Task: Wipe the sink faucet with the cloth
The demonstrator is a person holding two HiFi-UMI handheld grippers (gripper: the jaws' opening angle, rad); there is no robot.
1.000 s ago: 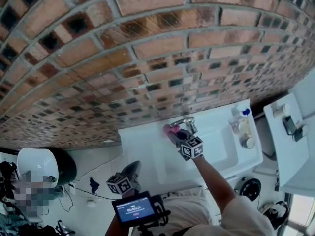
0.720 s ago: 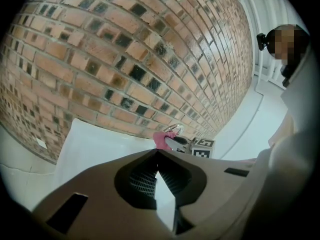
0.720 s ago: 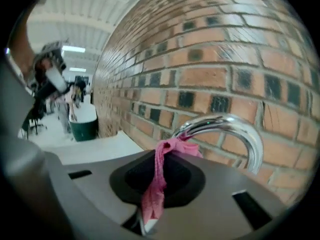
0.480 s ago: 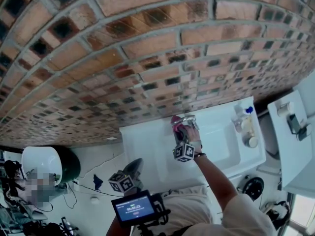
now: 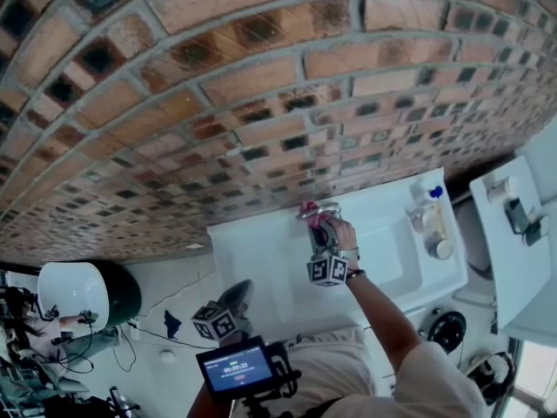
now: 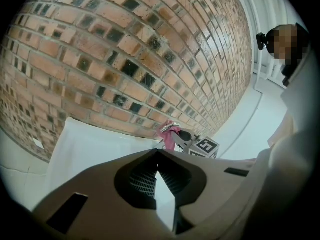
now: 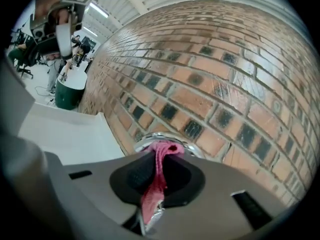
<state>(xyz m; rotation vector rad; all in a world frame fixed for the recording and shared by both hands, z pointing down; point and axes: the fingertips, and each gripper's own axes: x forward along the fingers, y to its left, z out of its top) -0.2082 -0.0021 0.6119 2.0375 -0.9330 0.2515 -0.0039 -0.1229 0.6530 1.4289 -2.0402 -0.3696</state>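
As right claw (image 7: pixel 159 160) presses cloth (image 7: pixel 151 194) to faucet (image 7: pixel 143 141), bottles (image 5: pixel 431 220) stand apart.

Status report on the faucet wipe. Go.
Right gripper shut on pink cloth, cloth on the chrome faucet. Left gripper shut, empty, back from the faucet. Bottles at the sink's right end, out of the way.

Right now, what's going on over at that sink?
A person holds a gripper in each hand. The right gripper is shut on a pink cloth and holds it against the chrome faucet at the back of the white sink, by the brick wall. The left gripper is shut and empty, well away from the faucet.
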